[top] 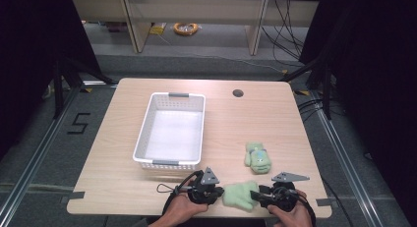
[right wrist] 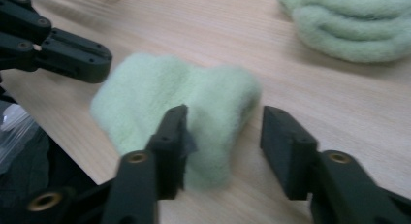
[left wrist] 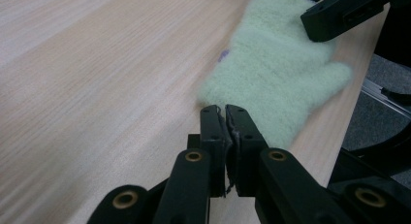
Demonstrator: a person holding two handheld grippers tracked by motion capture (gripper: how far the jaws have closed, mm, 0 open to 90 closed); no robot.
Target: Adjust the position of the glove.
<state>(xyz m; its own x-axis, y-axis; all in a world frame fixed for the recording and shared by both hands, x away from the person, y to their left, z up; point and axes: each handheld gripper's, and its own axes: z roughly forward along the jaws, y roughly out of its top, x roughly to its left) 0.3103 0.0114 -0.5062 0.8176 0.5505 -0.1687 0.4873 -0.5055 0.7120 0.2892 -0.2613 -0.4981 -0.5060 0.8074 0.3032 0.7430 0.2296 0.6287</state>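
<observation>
Pale green and fuzzy, a small mitten [top: 240, 195] lies flat on the light wooden table [top: 118, 153] at its near edge, between the two hand-held grippers; a second green mitten [top: 257, 156] — folded or bunched, with a bit of blue on it — rests a little farther in, apart from the first. Left gripper [left wrist: 225, 112] sits just beside the near mitten's left side; in its own view the jaws are pressed together with nothing clearly between them, their tips right at the mitten's edge, though whether they touch the wool I cannot tell. Right gripper [right wrist: 223, 124] comes in from the mitten's other side; its jaws stand spread, and part of the mitten lies in the gap between them, against the left jaw. A white plastic basket [top: 144, 131] with grey handles stands on the table's left-centre, well apart from the mittens; a person's hands [top: 179, 210] hold both tools at the bottom of the high view.
</observation>
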